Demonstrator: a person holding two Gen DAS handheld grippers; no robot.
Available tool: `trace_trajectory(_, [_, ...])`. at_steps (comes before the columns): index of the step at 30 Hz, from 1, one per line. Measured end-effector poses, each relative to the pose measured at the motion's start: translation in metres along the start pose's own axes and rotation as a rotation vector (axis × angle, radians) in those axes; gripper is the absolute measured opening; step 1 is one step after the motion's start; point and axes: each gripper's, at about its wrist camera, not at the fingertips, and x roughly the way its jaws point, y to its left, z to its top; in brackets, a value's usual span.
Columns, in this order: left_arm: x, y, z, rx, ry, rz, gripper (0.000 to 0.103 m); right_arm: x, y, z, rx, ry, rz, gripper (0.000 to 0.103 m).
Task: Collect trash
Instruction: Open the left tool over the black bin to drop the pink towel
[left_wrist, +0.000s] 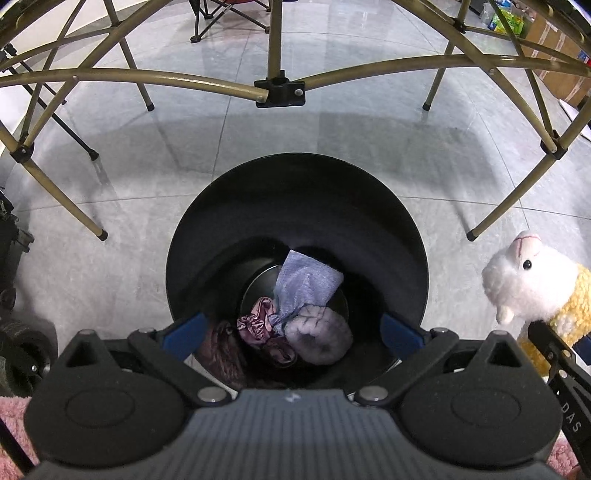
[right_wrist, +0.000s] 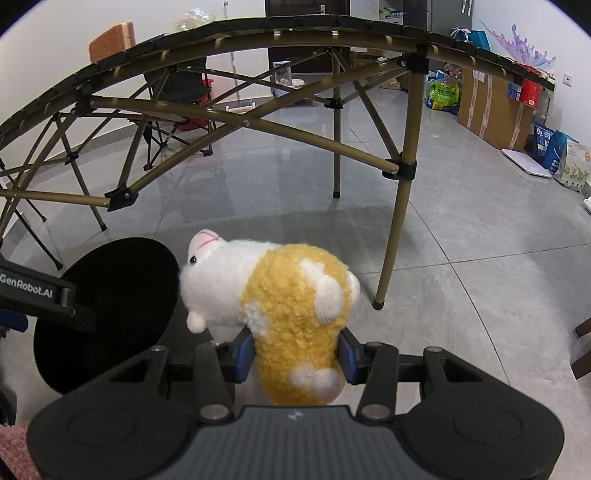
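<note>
A black round trash bin (left_wrist: 295, 192) stands on the grey tiled floor, right under my left gripper (left_wrist: 293, 330). That gripper is open wide over the bin's mouth, with nothing between its blue pads (left_wrist: 184, 330). At the bin's bottom lie a pale blue cloth (left_wrist: 306, 282), a pink satin scrunchie (left_wrist: 256, 321) and a lilac fuzzy bundle (left_wrist: 319, 339). My right gripper (right_wrist: 297, 354) is shut on a yellow and white plush alpaca (right_wrist: 295, 310), held just right of the bin (right_wrist: 107, 314). The plush (left_wrist: 532, 291) also shows at the right edge of the left wrist view.
A folding table's olive metal frame (left_wrist: 207, 79) arches over the floor beyond the bin, one leg (right_wrist: 397, 236) close to the plush. Cardboard boxes (right_wrist: 495, 107) and bags line the right wall. A folding chair (right_wrist: 177, 96) stands behind. A dark wheeled object (left_wrist: 18, 350) sits at the left.
</note>
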Motion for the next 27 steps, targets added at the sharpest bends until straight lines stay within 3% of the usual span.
trace_trajectory(15, [-0.012,0.022,-0.007,-0.014,-0.032,0.006,0.103,-0.008,0.014,0.002,-0.039,-0.002,0.024,0.045])
trace_trajectory(27, [-0.025,0.055,-0.015,-0.049,-0.064,0.018,0.103,-0.017,0.048,0.010,-0.093,-0.010,0.075,0.045])
